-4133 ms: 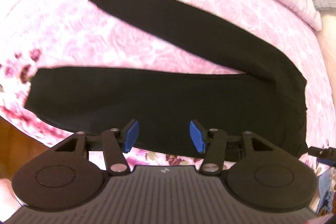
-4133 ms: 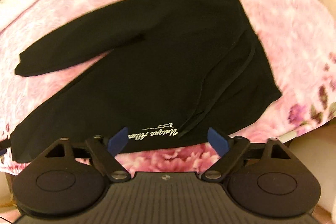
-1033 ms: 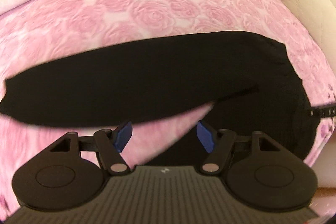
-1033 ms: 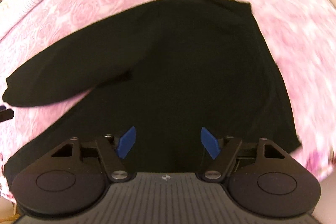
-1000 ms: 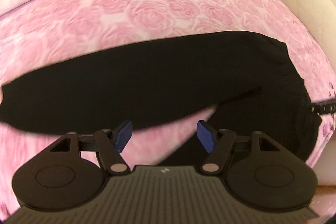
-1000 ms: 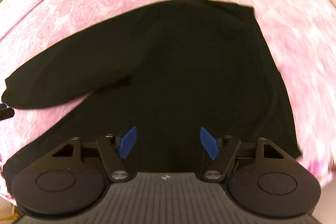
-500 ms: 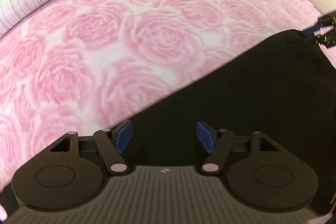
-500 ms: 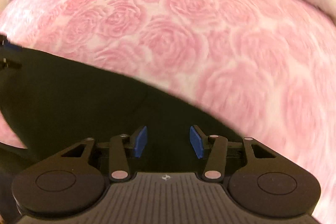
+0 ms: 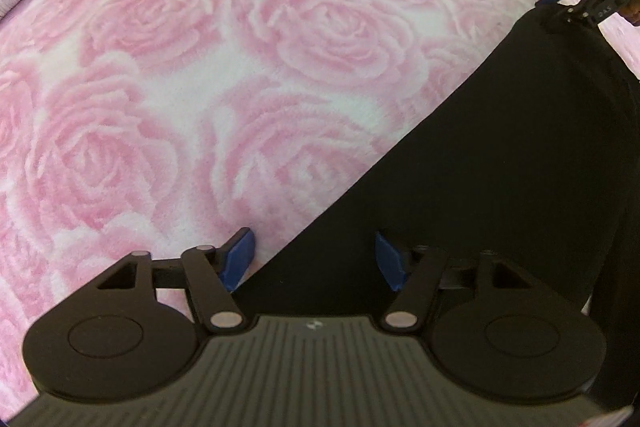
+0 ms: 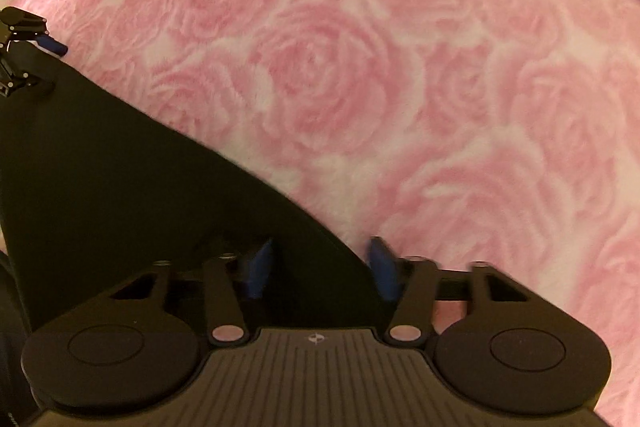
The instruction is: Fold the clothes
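Now the black knit garment (image 9: 500,155) lies flat on the pink rose-patterned plush bed blanket (image 9: 200,67), its slanting edge running between both sets of tongs. Left tongs (image 9: 314,259) gape wide over that edge, gripping nothing; right tongs (image 10: 320,267) stand part-open astride its near edge, holding nothing. No writing is readable.
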Motion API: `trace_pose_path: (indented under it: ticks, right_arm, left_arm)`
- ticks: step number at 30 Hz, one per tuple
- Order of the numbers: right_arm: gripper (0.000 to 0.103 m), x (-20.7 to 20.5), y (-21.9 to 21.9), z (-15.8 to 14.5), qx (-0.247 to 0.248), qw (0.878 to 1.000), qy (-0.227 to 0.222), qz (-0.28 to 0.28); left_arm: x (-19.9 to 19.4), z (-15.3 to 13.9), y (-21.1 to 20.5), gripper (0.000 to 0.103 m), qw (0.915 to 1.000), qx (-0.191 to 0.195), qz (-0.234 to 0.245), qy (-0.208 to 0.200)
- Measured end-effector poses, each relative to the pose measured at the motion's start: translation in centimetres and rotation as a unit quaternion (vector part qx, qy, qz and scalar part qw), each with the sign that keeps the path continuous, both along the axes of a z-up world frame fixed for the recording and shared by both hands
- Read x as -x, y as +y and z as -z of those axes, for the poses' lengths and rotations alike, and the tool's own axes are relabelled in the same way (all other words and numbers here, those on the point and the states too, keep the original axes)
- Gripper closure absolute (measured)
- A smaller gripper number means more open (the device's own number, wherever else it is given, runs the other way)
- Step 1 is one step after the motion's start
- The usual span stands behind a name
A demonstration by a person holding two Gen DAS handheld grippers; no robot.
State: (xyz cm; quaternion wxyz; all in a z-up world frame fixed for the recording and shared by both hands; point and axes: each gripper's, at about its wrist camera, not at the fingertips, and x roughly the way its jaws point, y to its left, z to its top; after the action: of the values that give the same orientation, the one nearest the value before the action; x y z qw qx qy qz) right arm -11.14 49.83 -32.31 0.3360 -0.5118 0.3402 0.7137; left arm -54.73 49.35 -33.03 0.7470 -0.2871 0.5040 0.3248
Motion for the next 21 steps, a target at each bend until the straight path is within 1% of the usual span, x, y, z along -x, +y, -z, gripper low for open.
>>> trace_pose_path:
  ticks: [1,2,3,4,6,8,11,13,15,18,19,21]
  right_arm:
    - [0.084,0.0,-0.1,0.0,0.003,1.0,0.002,-0.002]
    - [0.101,0.2,-0.3,-0.3,0.002,1.0,0.003,-0.005]
    - [0.101,0.4,-0.7,-0.6,-0.005,1.0,-0.002,-0.008]
    - [0.101,0.6,-1.0,-1.0,-0.011,1.0,-0.007,-0.01]
    - [0.102,1.1,-2.2,-2.2,-0.037,0.999,-0.018,-0.013]
    - [0.102,1.3,-3.7,-3.9,-0.067,0.998,-0.021,-0.003]
    - [0.102,1.7,-7.4,-7.6,-0.128,0.991,-0.025,0.007]
    - [0.102,2.2,-11.1,-10.2,-0.172,0.985,-0.03,0.008]
    - [0.102,2.7,-15.1,-12.4,-0.205,0.978,-0.035,0.014]
    - [0.102,3.2,-21.9,-14.5,-0.227,0.973,-0.039,0.031]
    - [0.102,3.3,-24.3,-14.9,-0.228,0.972,-0.04,0.036]
    - [0.102,3.6,-28.9,-14.6,-0.212,0.975,-0.051,0.041]
  left_arm:
    - [0.1,-0.2,-0.1,0.067,1.0,-0.001,0.0,-0.002]
    - [0.2,-0.4,-0.3,0.078,1.0,-0.003,0.0,-0.004]
    - [0.2,-0.7,-0.5,0.097,1.0,-0.006,0.002,-0.004]
    - [0.1,-0.9,-0.9,0.101,0.9999,-0.01,0.006,-0.001]
    - [0.0,-1.7,-2.0,0.102,0.9996,-0.028,0.009,0.005]
    - [0.2,-3.1,-3.7,0.102,0.9988,-0.05,-0.001,0.001]
    - [0.9,-6.1,-8.6,0.102,0.9965,-0.07,-0.04,-0.02]
    - [1.5,-8.2,-12.2,0.102,0.9936,-0.081,-0.07,-0.035]
    - [2.1,-10.3,-15.8,0.102,0.9894,-0.092,-0.1,-0.051]
    - [2.9,-13.5,-21.2,0.102,0.9808,-0.109,-0.144,-0.074]
    - [3.0,-14.1,-23.2,0.102,0.9787,-0.104,-0.158,-0.08]
    - [2.7,-14.0,-27.7,0.102,0.9759,-0.069,-0.189,-0.084]
